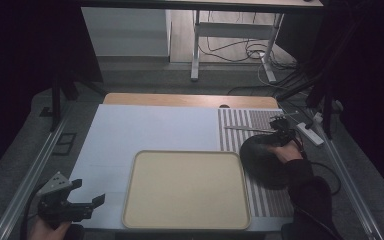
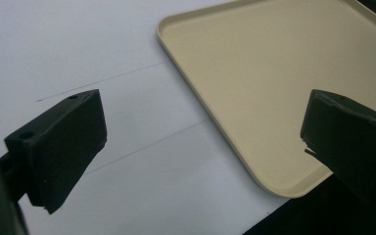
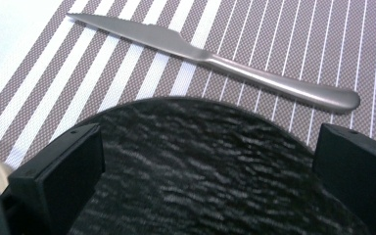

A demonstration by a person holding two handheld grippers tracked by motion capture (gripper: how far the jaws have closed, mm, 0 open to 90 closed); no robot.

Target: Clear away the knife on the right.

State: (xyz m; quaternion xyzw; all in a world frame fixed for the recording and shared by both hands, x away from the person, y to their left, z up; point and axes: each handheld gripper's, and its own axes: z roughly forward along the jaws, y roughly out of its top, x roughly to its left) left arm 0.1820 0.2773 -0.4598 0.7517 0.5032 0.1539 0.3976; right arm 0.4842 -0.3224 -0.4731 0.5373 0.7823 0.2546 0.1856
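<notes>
The right hand-held gripper [image 1: 279, 131] hangs over a black plate [image 3: 200, 166] with its jaws spread wide and nothing between them, seemingly lined up to take the plate by its rim. The plate lies on a striped placemat [image 3: 254, 44], just beside the right edge of a beige tray [image 1: 186, 190], with a knife [image 3: 215, 58] on the mat beyond it. The left hand-held gripper [image 1: 80, 197] also stands wide and empty, low over the white table [image 2: 78, 49] near the tray's left corner, probably waiting.
</notes>
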